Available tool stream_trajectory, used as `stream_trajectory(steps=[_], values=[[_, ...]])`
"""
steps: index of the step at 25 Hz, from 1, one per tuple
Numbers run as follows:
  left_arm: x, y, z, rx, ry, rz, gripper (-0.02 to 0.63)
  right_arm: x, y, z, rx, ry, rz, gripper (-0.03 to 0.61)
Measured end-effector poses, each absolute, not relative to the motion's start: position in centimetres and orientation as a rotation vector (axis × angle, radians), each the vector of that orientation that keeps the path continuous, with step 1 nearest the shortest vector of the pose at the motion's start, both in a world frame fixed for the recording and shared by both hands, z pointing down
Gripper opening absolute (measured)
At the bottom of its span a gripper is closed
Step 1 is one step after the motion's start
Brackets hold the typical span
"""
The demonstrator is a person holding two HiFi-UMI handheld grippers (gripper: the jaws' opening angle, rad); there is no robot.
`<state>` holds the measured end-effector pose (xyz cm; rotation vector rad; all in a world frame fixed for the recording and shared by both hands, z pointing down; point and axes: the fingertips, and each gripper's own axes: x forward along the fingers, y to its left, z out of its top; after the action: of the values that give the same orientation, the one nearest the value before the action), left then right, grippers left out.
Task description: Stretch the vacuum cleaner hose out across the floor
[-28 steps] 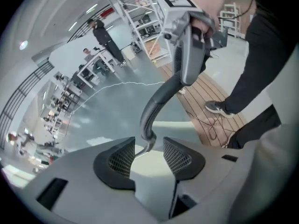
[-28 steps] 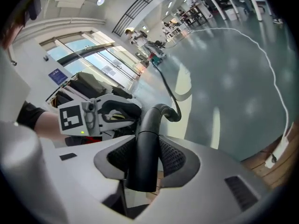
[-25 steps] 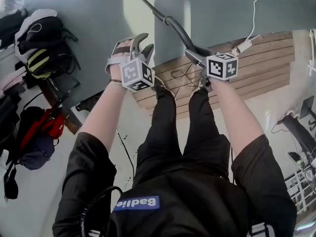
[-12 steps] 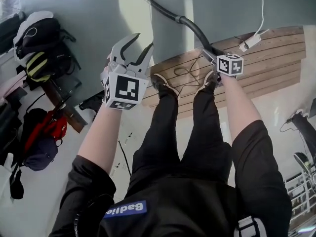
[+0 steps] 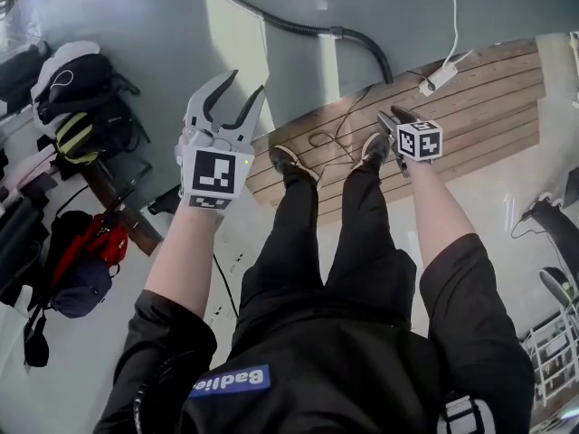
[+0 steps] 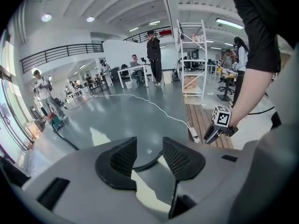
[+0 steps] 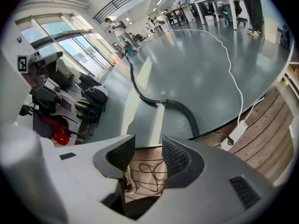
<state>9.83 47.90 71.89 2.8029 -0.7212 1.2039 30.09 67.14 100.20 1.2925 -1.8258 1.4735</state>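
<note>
We log the vacuum cleaner hose lying flat on the grey floor. It is a dark, ribbed, slender run, nearly straight, that meets a collar and continues as a thicker black section. This section curves and ends at the wooden platform's edge. We cannot trace the far end.

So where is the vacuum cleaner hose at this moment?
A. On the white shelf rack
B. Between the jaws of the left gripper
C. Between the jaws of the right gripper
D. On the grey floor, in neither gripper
D: the hose lies on the grey floor; the left gripper is open and empty, and the right gripper has its jaws opening with nothing between them.
</note>
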Motion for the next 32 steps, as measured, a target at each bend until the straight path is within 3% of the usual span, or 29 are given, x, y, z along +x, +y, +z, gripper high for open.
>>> stream_trajectory(steps=[11,17,22,29,32], values=[[9.2,55.4,55.1,2.733,-0.711,0.877,0.179,21.4,68.0,74.7,1.238,-2.125,1.377,0.167],[3.4,59.7,44.6,2.694,-0.669,0.603,0.178,12.8,64.7,54.0,1.155,-2.418,1.142,0.166],[-3.1,60.6,39.1,2.666,-0.768,0.421,0.175,5.0,62.3,42.0,1.038,-2.680,0.903,0.166],[-3.7,60.8,31.5,2.568,-0.979,0.105,0.124,1.0,62.8,31.0,0.669,-2.925,0.622,0.166],[-3.3,60.8,29.6,2.524,-1.046,-0.013,0.041,1.2,63.3,27.8,0.591,-2.984,0.506,0.152]])
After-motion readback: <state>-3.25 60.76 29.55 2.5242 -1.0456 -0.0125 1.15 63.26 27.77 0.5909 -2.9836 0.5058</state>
